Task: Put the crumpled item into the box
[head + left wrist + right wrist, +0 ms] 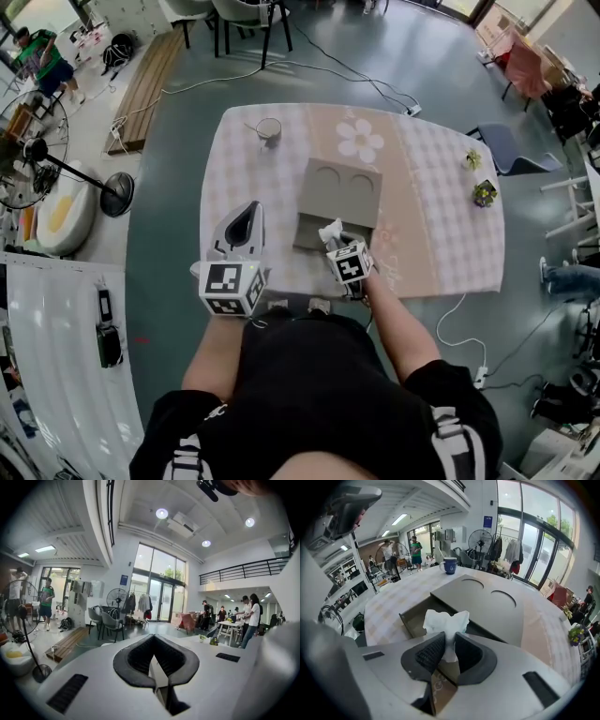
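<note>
Now, right tool clenched on crumpled tissue, over box, left tool closed, empty.

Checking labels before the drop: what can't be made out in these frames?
Floor of the box: in head view the right claw and crumpled tissue cover it; right gripper view shows one corner only.
Tissue's lower end: right gripper view, buried between the jaws.
Mug contents: head view too small, right gripper view side-on.

Black short-sleeved T-shirt with white print on both sleeves
</note>
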